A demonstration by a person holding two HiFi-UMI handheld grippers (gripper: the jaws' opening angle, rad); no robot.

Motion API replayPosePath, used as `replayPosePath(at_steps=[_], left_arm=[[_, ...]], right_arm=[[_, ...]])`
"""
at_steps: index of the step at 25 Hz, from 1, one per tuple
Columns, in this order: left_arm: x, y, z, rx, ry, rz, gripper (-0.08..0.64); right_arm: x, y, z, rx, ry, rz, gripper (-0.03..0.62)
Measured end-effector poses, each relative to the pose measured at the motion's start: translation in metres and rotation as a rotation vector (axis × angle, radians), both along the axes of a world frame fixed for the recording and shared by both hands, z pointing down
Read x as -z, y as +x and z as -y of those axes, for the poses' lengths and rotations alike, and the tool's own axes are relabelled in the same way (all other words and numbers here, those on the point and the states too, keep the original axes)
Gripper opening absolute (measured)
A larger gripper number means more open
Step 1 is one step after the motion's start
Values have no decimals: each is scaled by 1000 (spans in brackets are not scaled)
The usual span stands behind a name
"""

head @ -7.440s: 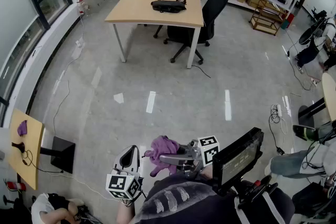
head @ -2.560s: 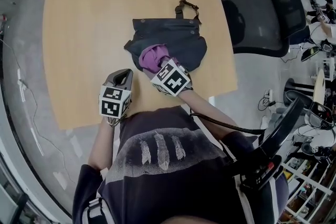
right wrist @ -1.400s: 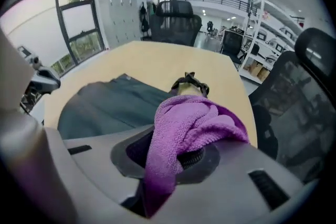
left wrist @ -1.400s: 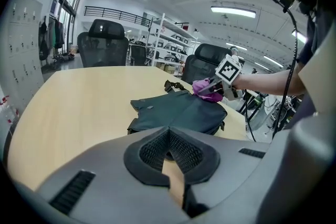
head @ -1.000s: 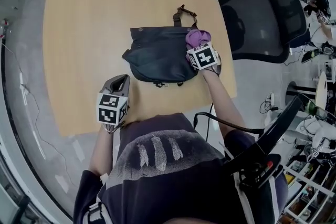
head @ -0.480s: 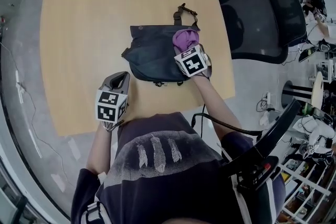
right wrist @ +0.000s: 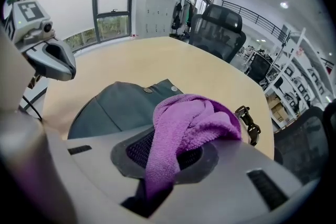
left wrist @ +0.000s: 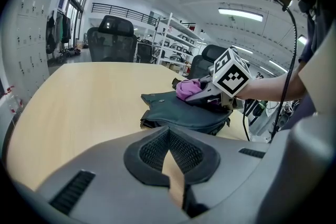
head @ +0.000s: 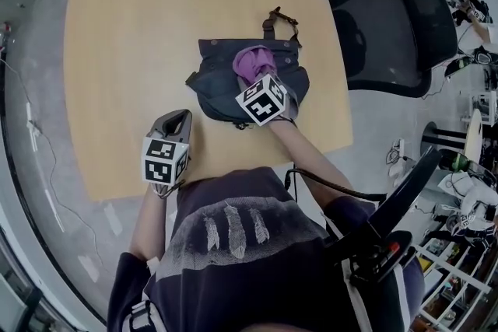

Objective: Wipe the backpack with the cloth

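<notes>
Skid risk: I pinch purple terry cloth (right wrist: pixel 189 113) in right gripper (right wrist: pixel 168 157) fingers; left gripper (left wrist: pixel 170 160), fingers together at 7 o'clock, leaves dark fabric backpack (head: pixel 214 74) unbraced.

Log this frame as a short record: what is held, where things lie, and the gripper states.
surface: wooden table
backpack: dark, lying flat on the table
cloth: purple, bunched, on the backpack
right gripper: fingers shut on the cloth, over the backpack
left gripper: fingers together, empty, near the table's front edge, apart from the backpack
nearby: black office chair beside the table
</notes>
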State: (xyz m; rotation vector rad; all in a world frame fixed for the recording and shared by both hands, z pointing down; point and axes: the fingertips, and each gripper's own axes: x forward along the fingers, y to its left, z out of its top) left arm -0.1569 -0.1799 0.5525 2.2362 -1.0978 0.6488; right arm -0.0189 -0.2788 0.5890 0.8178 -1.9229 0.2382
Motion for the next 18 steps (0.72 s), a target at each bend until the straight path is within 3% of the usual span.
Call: replayPosePath(at_steps=[5, 18], left_arm=[[-4, -4, -3, 9, -7, 1, 6], [-3, -19, -6, 21, -10, -1, 6]], right_arm=[[6, -20, -4, 4, -9, 89, 64], [4, -90, -29, 163, -35, 105, 64]])
